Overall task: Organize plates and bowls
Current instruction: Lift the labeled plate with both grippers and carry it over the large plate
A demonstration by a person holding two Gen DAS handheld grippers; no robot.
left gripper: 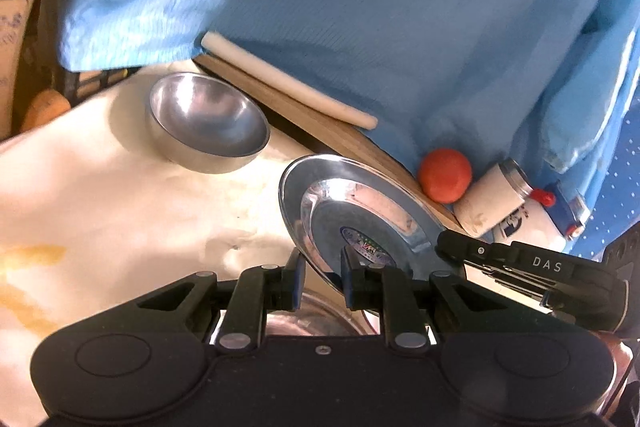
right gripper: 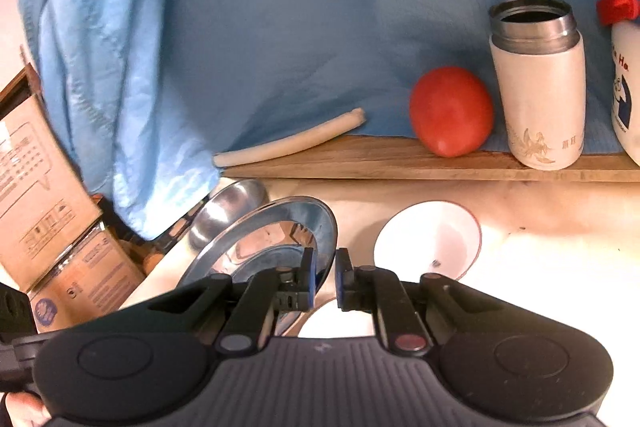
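A steel plate (left gripper: 360, 219) hangs tilted above the cream tablecloth (left gripper: 120, 207), held from two sides. My left gripper (left gripper: 322, 273) is shut on its near rim, one pad on each face. At the plate's right edge my right gripper (left gripper: 448, 243) pinches the rim. In the right wrist view the same steel plate (right gripper: 276, 235) stands on edge with the right gripper (right gripper: 324, 275) shut on it. A steel bowl (left gripper: 208, 123) sits on the cloth behind and to the left of the plate. A white bowl (right gripper: 432, 239) with a red rim lies to the right.
A wooden board (right gripper: 400, 159) along the back carries a tomato (right gripper: 452, 111), a white flask (right gripper: 536, 83), a red-capped bottle (right gripper: 624, 67) and a white roll (right gripper: 288, 143). Blue cloth (right gripper: 280, 27) hangs behind. Cardboard boxes (right gripper: 44, 179) stand at the left. Another shiny steel vessel (left gripper: 320, 315) shows under the left gripper.
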